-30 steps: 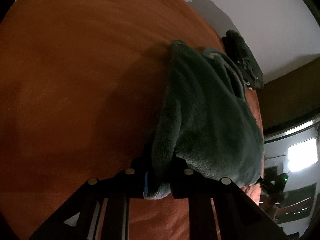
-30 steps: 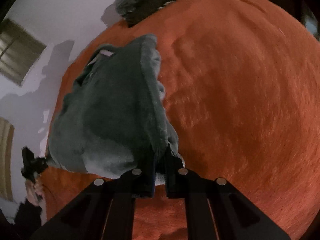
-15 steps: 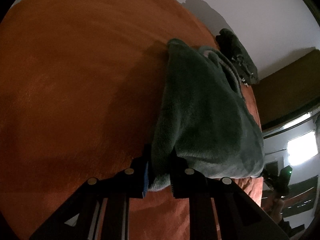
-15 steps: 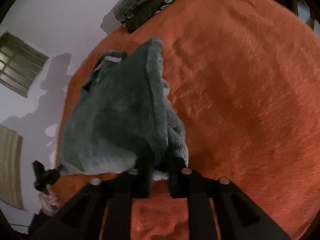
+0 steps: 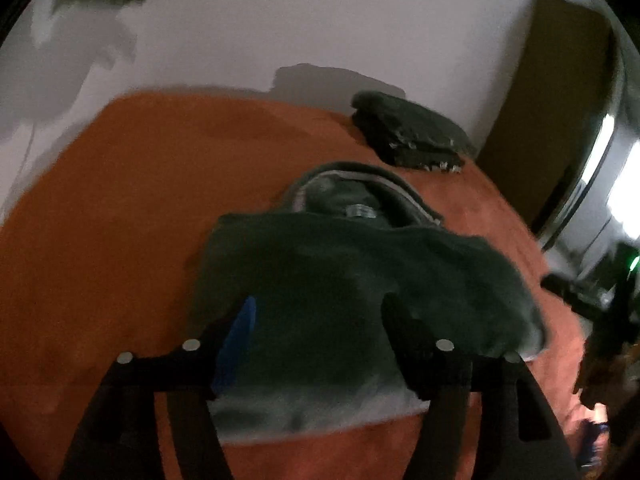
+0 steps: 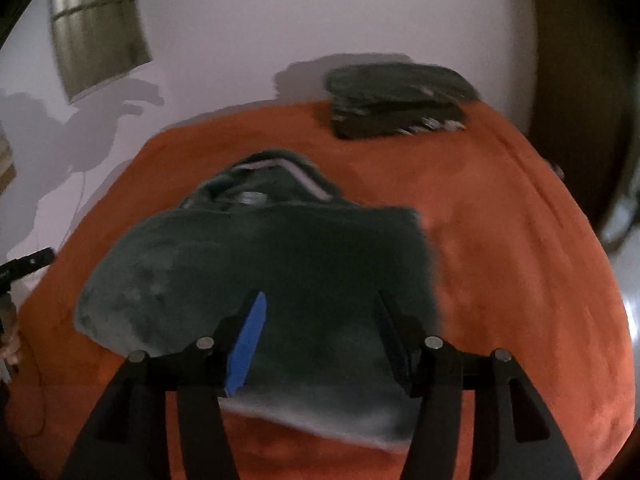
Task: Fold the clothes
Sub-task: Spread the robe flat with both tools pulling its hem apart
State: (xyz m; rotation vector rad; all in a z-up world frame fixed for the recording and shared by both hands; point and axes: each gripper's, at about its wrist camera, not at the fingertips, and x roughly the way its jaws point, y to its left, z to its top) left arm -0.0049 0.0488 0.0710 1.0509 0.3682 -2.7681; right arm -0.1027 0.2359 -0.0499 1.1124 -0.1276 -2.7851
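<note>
While both claws, left claw (image 5: pixel 320 320) and right claw (image 6: pixel 320 312), gape apart over the folded fleece (image 6: pixel 260 264), bare orange bedspread (image 6: pixel 520 280) spreads right; folded dark clothes (image 6: pixel 396 100) sit far.

no readable text anywhere, small pale tag inside the fleece garment (image 5: pixel 360 264) collar (too blurred to make out)

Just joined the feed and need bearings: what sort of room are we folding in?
Probably a bedroom: a wide orange plush bedspread runs up to a plain white wall, with a folded dark clothes pile at its far edge.
</note>
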